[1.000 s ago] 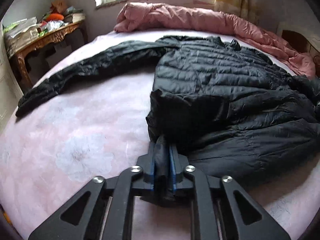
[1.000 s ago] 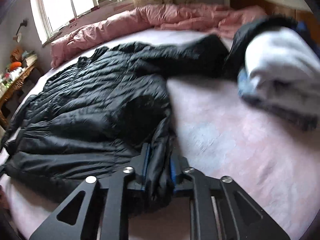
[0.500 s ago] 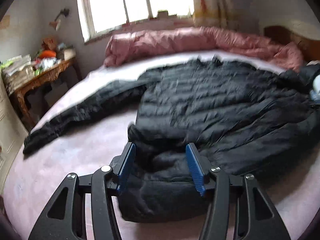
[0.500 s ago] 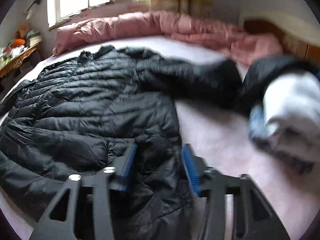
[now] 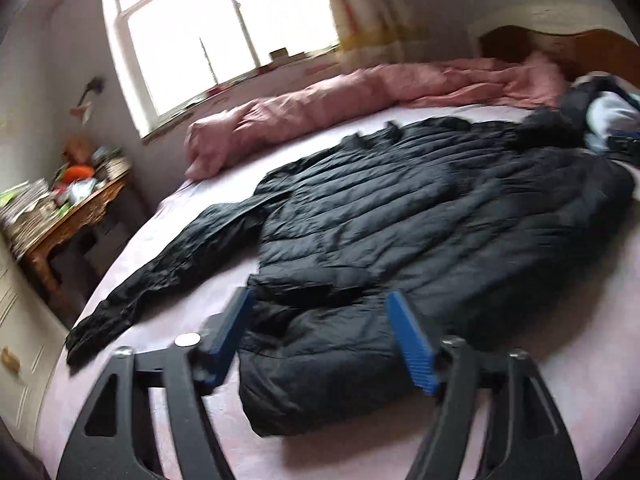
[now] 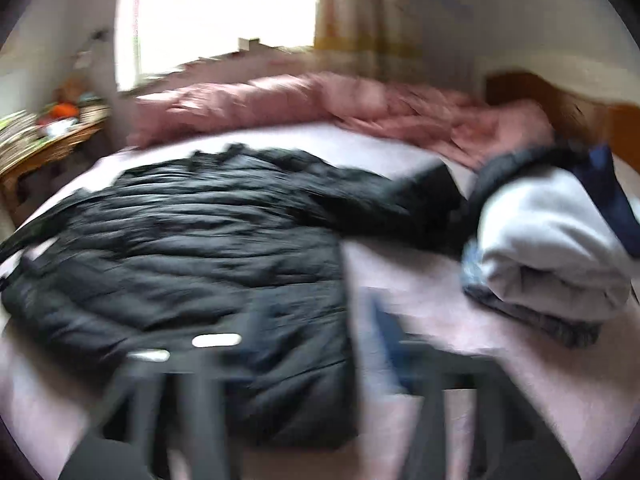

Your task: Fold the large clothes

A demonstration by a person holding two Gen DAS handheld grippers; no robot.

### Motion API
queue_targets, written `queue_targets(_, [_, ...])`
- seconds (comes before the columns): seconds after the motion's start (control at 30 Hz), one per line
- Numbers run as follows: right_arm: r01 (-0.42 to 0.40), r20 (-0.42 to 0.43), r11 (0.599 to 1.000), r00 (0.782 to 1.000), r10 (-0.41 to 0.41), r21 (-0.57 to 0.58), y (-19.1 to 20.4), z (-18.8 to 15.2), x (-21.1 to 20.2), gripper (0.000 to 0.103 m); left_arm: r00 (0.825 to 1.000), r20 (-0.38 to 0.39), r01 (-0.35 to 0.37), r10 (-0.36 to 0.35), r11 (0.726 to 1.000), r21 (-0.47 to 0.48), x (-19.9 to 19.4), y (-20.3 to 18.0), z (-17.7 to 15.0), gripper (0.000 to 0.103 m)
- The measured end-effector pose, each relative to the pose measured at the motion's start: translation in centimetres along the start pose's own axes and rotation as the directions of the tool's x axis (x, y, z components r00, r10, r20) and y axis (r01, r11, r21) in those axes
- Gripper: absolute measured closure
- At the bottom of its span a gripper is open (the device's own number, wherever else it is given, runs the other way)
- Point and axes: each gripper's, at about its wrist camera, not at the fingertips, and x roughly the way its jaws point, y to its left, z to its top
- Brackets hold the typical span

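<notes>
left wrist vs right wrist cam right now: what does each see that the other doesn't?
Left wrist only: the jacket's long sleeve stretched out toward the bed edge, and the left gripper open over the hem. Right wrist only: the whole folded clothes pile, plus the other sleeve reaching toward it; the right gripper is badly blurred. Both: black puffer jacket, pink duvet, window, cluttered side table.
</notes>
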Motion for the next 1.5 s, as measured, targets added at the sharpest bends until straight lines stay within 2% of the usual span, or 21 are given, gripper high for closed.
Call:
queue_targets(0.03, [-0.035,0.017,0.999,0.999,0.035,-0.038,1.2,-0.1,-0.4,0.02,0.999,-0.003,0.05,-0.05,0.999,-0.005,-0.4,0.0,0.1,0.004])
queue_targets(0.07, [-0.091,0.004,0.99,0.996,0.092,-0.105,2.6,-0.4,-0.8,0.02,0.993,-0.007,0.118,-0.118,0.993,-0.015,-0.8,-0.1,0.1,0.0])
queue_targets(0.13, [-0.183,-0.059,0.956,0.983,0.174,-0.231,5.4,-1.0,-0.5,0.02,0.98,-0.027,0.198,-0.199,0.98,-0.024,-0.9,-0.6,0.1,0.0])
queue_targets(0.17, [-0.191,-0.09,0.932,0.981,0.171,-0.308,6.9,-1.4,-0.3,0.02,0.977,-0.051,0.208,-0.209,0.978,-0.011,-0.9,-1.1,0.0,0.0])
queue_targets(0.23, [-0.168,-0.114,0.88,0.985,0.131,-0.444,9.2,-2.7,-0.6,0.02,0.979,-0.099,0.185,-0.18,0.982,0.045,-0.2,-2.4,-0.4,0.0])
queue_targets(0.3, [-0.188,-0.159,0.85,0.979,0.124,-0.493,10.8,-3.5,-0.3,0.02,0.979,-0.149,0.154,-0.138,0.983,0.101,0.8,-3.5,-0.9,0.0])
queue_targets(0.4, [-0.204,-0.247,0.852,0.965,0.091,-0.482,11.1,-4.4,1.3,0.02,0.973,-0.217,0.105,-0.074,0.985,0.136,2.5,-4.3,-1.7,0.0])
queue_targets(0.5, [-0.095,-0.221,0.853,0.975,-0.025,-0.514,11.0,-5.1,2.2,0.02,0.972,-0.233,-0.007,0.031,0.995,0.101,3.8,-3.6,-2.1,0.0])
queue_targets(0.6, [-0.099,-0.219,0.874,0.976,-0.009,-0.476,9.9,-4.8,2.7,0.02,0.964,-0.247,-0.092,0.099,0.995,0.039,4.7,-2.3,-2.2,0.001])
queue_targets(0.67, [-0.061,-0.194,0.886,0.981,-0.033,-0.46,9.2,-4.4,3.2,0.02,0.961,-0.259,-0.098,0.096,0.995,0.005,5.0,-1.5,-2.3,0.009])
queue_targets(0.73, [-0.092,-0.214,0.905,0.977,0.001,-0.415,8.7,-4.1,3.5,0.028,0.967,-0.247,-0.061,0.057,0.998,-0.007,4.5,-1.5,-2.3,0.039])
queue_targets(0.8, [-0.13,-0.222,0.905,0.974,0.041,-0.404,9.0,-4.1,2.9,0.056,0.973,-0.228,-0.016,0.018,1.0,0.01,4.0,-2.2,-2.1,0.069])
queue_targets(0.83, [-0.131,-0.213,0.902,0.976,0.045,-0.412,9.2,-4.1,2.7,0.063,0.975,-0.22,-0.011,0.016,1.0,0.024,3.5,-2.8,-2.0,0.072])
queue_targets(0.87, [-0.121,-0.201,0.899,0.979,0.038,-0.42,9.5,-4.3,2.2,0.076,0.978,-0.205,-0.026,0.034,0.999,0.039,3.1,-3.3,-1.8,0.074])
queue_targets(0.93, [-0.1,-0.191,0.903,0.981,0.02,-0.417,9.9,-4.3,1.7,0.08,0.981,-0.193,-0.024,0.031,0.999,0.039,2.4,-3.4,-1.5,0.075])
queue_targets(1.0, [-0.103,-0.199,0.916,0.98,0.025,-0.389,9.9,-4.0,1.2,0.082,0.978,-0.207,0.004,-0.006,1.0,-0.011,2.3,-2.4,-1.0,0.074])
queue_targets(1.13, [-0.128,-0.217,0.942,0.974,0.061,-0.31,9.1,-2.5,1.2,0.08,0.969,-0.244,0.016,-0.028,0.999,-0.052,3.4,-0.7,-0.2,0.046])
queue_targets(1.23, [-0.16,-0.299,0.959,0.951,0.086,-0.233,8.4,-0.8,3.0,0.075,0.956,-0.288,0.032,-0.053,0.997,-0.076,4.8,0.4,0.9,0.033])
queue_targets(1.33, [-0.153,-0.298,0.963,0.951,0.083,-0.222,8.2,1.1,3.2,0.061,0.953,-0.294,0.049,-0.078,0.993,-0.104,5.3,1.7,2.6,0.029])
queue_targets(1.4, [-0.123,-0.263,0.964,0.963,0.058,-0.238,8.1,2.7,2.8,0.047,0.957,-0.284,0.042,-0.065,0.995,-0.087,5.2,2.2,4.0,0.025])
queue_targets(1.5, [-0.079,-0.2,0.962,0.979,0.026,-0.262,7.9,5.5,2.7,0.037,0.963,-0.268,0.024,-0.043,0.997,-0.074,5.9,2.7,5.9,0.023])
